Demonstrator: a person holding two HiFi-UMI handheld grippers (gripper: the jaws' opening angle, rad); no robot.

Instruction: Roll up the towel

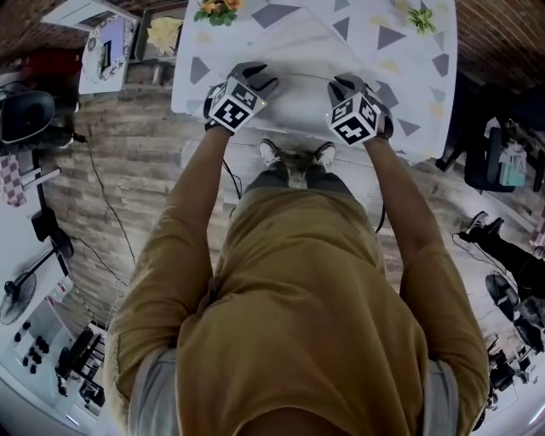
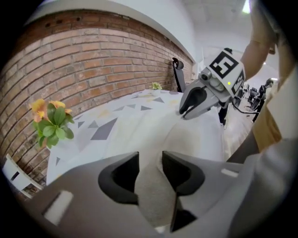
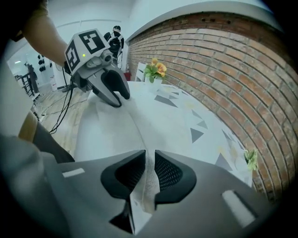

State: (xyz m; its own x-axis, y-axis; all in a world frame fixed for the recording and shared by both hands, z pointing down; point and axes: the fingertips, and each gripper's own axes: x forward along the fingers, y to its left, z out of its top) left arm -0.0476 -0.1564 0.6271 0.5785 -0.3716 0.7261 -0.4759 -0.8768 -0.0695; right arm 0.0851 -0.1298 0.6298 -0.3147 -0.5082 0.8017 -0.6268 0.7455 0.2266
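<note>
Head view looked steeply down over the person's ochre shirt to a table (image 1: 417,77) covered in a triangle-patterned cloth, with the white towel (image 1: 298,55) spread across it near the front edge. Both grippers rested on the towel's near edge, the left gripper (image 1: 257,77) and the right gripper (image 1: 344,86) well apart. An orange flower pot plant (image 1: 217,10) stood at the far left of the table and a small green plant (image 1: 420,19) at the far right.

Left gripper view showed the left gripper (image 2: 150,160) with its jaws slightly apart, a thick fold of towel (image 2: 151,197) filling the gap and touching both pads. The right gripper (image 2: 187,111) sat farther along the towel, before a brick wall (image 2: 93,60).

Right gripper view showed the right gripper (image 3: 149,159) nearly pressed together, pinching a thin edge of the towel (image 3: 139,207). The left gripper (image 3: 118,98) touched the cloth beyond.
</note>
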